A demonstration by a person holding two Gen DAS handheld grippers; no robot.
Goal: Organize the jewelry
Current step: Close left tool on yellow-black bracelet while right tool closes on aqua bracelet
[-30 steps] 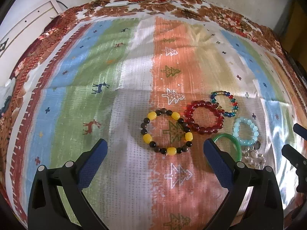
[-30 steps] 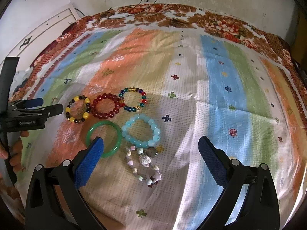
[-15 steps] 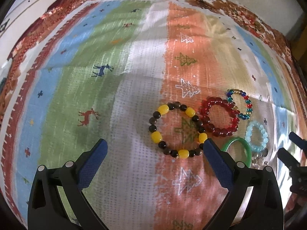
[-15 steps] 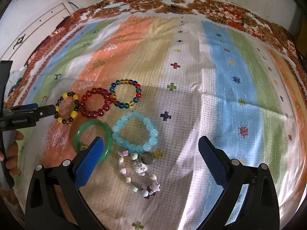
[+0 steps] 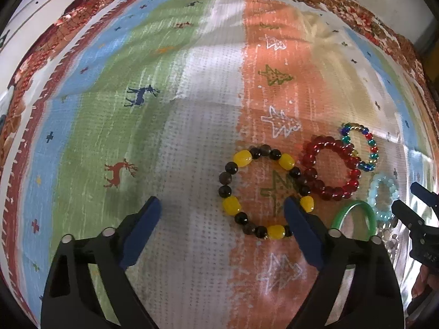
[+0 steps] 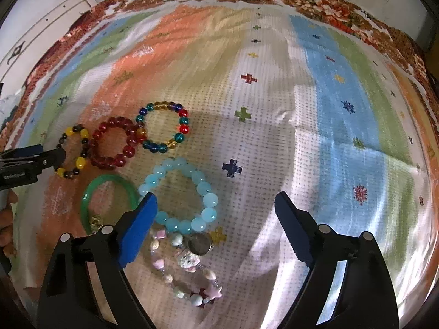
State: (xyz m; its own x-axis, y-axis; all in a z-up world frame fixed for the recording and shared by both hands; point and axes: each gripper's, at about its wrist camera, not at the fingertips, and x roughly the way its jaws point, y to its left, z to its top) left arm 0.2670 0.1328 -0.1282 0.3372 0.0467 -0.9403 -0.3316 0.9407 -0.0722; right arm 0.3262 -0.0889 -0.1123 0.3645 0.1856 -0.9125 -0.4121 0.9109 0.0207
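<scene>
Bracelets (image 6: pixel 178 194) beneath both closing tongs (image 6: pixel 215 211)

Left claw (image 5: pixel 222 209) closing over striped cloth (image 5: pixel 142 126), right finger overlapping yellow-and-black bead bracelet (image 5: pixel 264 190), red bracelet (image 5: pixel 330 171) beside

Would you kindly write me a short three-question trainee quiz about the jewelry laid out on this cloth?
1. True or false: the red glass-bead bracelet lies between the yellow-and-black bead bracelet and the multicoloured bead bracelet.
2. Which item lies nearest the right gripper's left fingertip: A) pale blue bead bracelet, B) multicoloured bead bracelet, C) red glass-bead bracelet?
3. What colour is the smooth unbeaded bangle?

Key: 1 true; 2 A; 3 green.
</scene>
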